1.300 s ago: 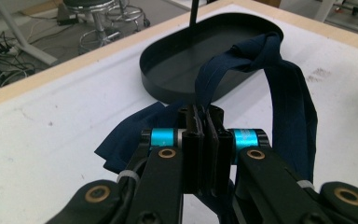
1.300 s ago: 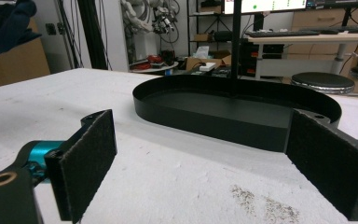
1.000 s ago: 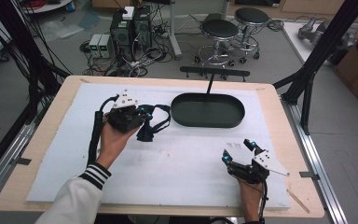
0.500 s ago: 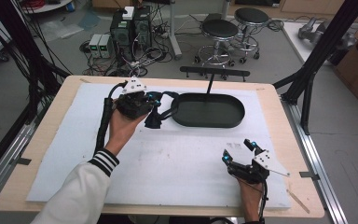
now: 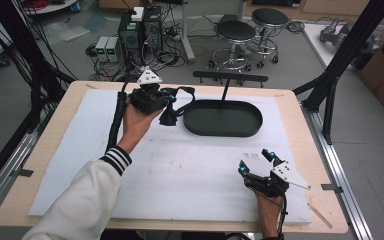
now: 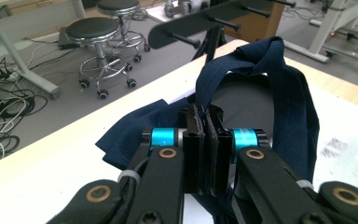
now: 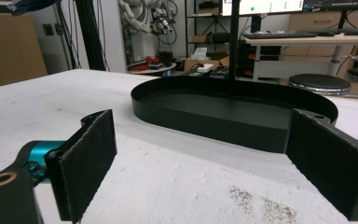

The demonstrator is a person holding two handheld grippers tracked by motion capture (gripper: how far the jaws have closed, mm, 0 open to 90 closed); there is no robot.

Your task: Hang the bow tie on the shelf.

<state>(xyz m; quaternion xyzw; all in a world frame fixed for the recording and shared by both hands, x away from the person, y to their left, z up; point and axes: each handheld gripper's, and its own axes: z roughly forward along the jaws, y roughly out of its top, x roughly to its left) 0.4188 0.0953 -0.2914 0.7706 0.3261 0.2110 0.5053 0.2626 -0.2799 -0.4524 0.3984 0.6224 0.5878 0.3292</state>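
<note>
A dark navy cloth (image 6: 284, 88) is pinched between the closed jaws of my left gripper (image 6: 205, 119). Part of it loops up above the jaws and part hangs below. From above, my left gripper (image 5: 171, 101) is held over the far left of the mat, just left of the black oval tray (image 5: 196, 128), and the cloth (image 5: 169, 116) dangles by the tray's left end. A black peg rack (image 5: 230, 77) rises on a post from the tray's far side. My right gripper (image 5: 254, 160) rests at the front right, jaws wide apart with nothing between them, facing the tray (image 7: 214, 120).
A white mat (image 5: 180, 170) covers the wooden table (image 5: 310, 125). A dark smudge (image 5: 250, 156) marks the mat near my right gripper. Stools (image 5: 235, 32), computer boxes (image 5: 140, 30) and cables stand on the floor beyond the far edge. Black frame posts (image 5: 340, 60) flank the table.
My left hand has carried the cloth away from the person and to the right, rising a little, up to the tray's left end. The right gripper has stayed still.
</note>
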